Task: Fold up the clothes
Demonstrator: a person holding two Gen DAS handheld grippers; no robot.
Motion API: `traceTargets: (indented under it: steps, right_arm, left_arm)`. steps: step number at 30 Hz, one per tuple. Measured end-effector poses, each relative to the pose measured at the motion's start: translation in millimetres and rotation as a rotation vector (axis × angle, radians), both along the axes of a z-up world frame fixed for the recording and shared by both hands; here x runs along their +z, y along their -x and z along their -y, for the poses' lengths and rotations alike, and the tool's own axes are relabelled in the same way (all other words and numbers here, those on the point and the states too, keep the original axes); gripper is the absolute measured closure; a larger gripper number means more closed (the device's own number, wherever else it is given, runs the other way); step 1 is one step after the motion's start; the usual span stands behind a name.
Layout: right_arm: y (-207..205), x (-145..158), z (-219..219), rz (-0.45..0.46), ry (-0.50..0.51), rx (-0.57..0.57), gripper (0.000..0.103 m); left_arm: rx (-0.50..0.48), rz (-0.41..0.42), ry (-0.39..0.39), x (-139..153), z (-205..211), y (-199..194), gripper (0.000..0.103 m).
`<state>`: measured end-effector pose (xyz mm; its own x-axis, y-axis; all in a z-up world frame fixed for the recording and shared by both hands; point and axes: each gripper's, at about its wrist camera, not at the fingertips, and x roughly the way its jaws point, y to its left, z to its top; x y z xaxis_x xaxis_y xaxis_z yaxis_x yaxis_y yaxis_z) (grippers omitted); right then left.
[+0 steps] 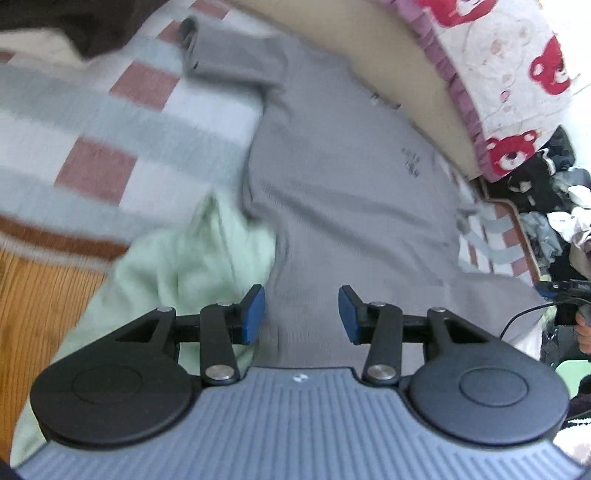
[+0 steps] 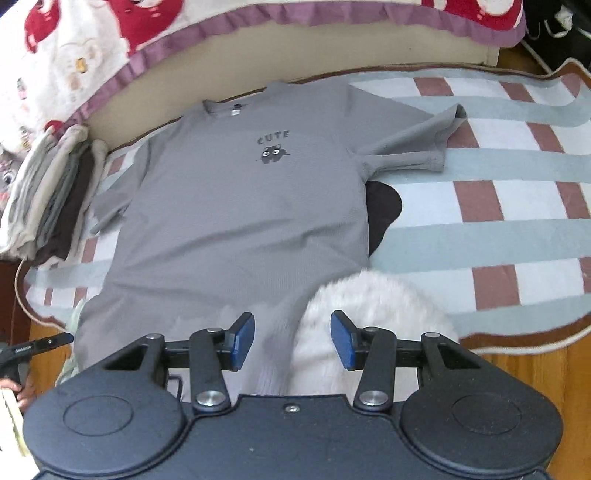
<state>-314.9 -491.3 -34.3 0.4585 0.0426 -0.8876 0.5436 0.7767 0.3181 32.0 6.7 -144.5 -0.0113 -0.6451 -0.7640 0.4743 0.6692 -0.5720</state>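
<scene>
Left gripper [image 1: 301, 314], black-armed with blue pads, hangs released above the lower part of a grey ribbed short-sleeved T-shirt [image 2: 236, 206]; nothing lies between its blue pads [image 1: 255, 314]. Right gripper [image 2: 292, 339], of the same build, is likewise released, its pads apart over the shirt's lower edge and a white fluffy item [image 2: 373, 314] that lies partly beneath that edge; no cloth is pinched.

T-shirt: spread flat, front up, on a checked rug of pale blue, white and brick-red squares [image 2: 498, 206], collar toward a beige padded edge [image 2: 332, 48], both sleeves out to the sides. A small dark cat print under the word "CUTE" marks the chest. A dark rounded patch [image 2: 384, 210] shows just beside the shirt's flank, partly under it.

Surroundings: a pale green cloth [image 1: 184, 258] bunched beside the shirt near the left gripper; a stack of folded grey, beige and brown garments [image 2: 51, 195] at the rug's edge; a white cover with red bear figures and a purple frill [image 2: 110, 33] above the padded edge; wooden floor [image 2: 554, 387] beyond the rug.
</scene>
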Motion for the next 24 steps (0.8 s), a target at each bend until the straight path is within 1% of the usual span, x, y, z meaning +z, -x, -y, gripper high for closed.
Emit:
traceTargets:
  steps: [1, 5, 6, 8, 9, 10, 11, 12, 13, 14, 15, 16, 17, 18, 20, 21, 22, 23, 24]
  right_arm:
    - [4.0, 2.0, -4.2, -0.003, 0.006, 0.005, 0.052]
    - [17.0, 5.2, -18.8, 0.007, -0.016, 0.012, 0.052]
    - [19.2, 3.9, -19.3, 0.018, -0.034, 0.005, 0.052]
    - [24.0, 0.3, -15.6, 0.051, -0.098, -0.047, 0.051]
    - [26.0, -1.6, -13.8, 0.064, -0.126, -0.071, 0.051]
    - [27.0, -3.1, -13.3, 0.069, -0.139, -0.089, 0.051]
    - [26.9, -3.0, -16.4, 0.068, -0.130, -0.092, 0.052]
    - [24.9, -2.4, -21.4, 0.065, -0.100, -0.076, 0.052]
    - [21.4, -0.8, -27.9, 0.057, -0.052, -0.047, 0.053]
    - [16.9, 1.4, -37.0, 0.049, 0.018, -0.007, 0.059]
    - [13.0, 3.6, -47.5, 0.045, 0.101, 0.037, 0.091]
    - [10.7, 5.9, -56.2, 0.049, 0.165, 0.070, 0.096]
    - [11.5, 8.4, -61.3, 0.068, 0.195, 0.080, 0.096]
    - [13.4, 12.5, -64.9, 0.097, 0.218, 0.088, 0.096]
    - [27.4, 28.6, -63.7, 0.229, 0.202, 0.080, 0.096]
    - [36.5, 36.5, -61.9, 0.307, 0.178, 0.075, 0.097]
    - [45.7, 40.2, -59.5, 0.373, 0.142, 0.078, 0.097]
    - [52.6, 39.3, -58.2, 0.406, 0.114, 0.089, 0.097]
    - [59.6, 38.4, -56.9, 0.439, 0.087, 0.100, 0.097]
  left_arm:
    - [-0.013, -0.004, -0.013, -0.7, -2.1, 4.6, 0.057]
    - [-0.017, -0.077, 0.032, -11.6, -10.3, 12.3, 0.057]
    - [-0.017, -0.096, 0.044, -14.4, -12.3, 14.1, 0.057]
    - [-0.011, -0.126, 0.067, -20.9, -10.4, 15.3, 0.056]
    - [-0.008, -0.133, 0.070, -23.8, -8.0, 15.9, 0.055]
    - [-0.003, -0.130, 0.064, -25.8, -4.4, 17.3, 0.048]
    - [-0.002, -0.119, 0.060, -26.5, -0.9, 19.4, 0.046]
    - [-0.003, -0.107, 0.056, -27.0, 2.5, 21.7, 0.047]
    - [-0.026, -0.054, 0.039, -21.6, 5.6, 25.5, 0.052]
    - [-0.053, 0.006, 0.018, -15.2, 8.7, 29.5, 0.084]
    - [-0.080, 0.066, -0.002, -8.7, 11.8, 33.5, 0.103]
    - [-0.107, 0.126, -0.023, -2.2, 14.9, 37.6, 0.103]
    - [-0.117, 0.209, -0.035, 8.0, 15.3, 42.5, 0.103]
    - [-0.113, 0.251, -0.016, 18.1, 12.1, 44.9, 0.103]
    - [-0.102, 0.318, 0.033, 38.0, 4.2, 48.6, 0.103]
    - [-0.088, 0.309, 0.070, 45.3, -2.1, 46.9, 0.103]
    - [-0.086, 0.303, 0.090, 49.7, -6.3, 45.8, 0.103]
    - [-0.086, 0.300, 0.106, 53.6, -10.0, 44.8, 0.103]
    - [-0.087, 0.279, 0.097, 49.7, -10.1, 43.6, 0.103]
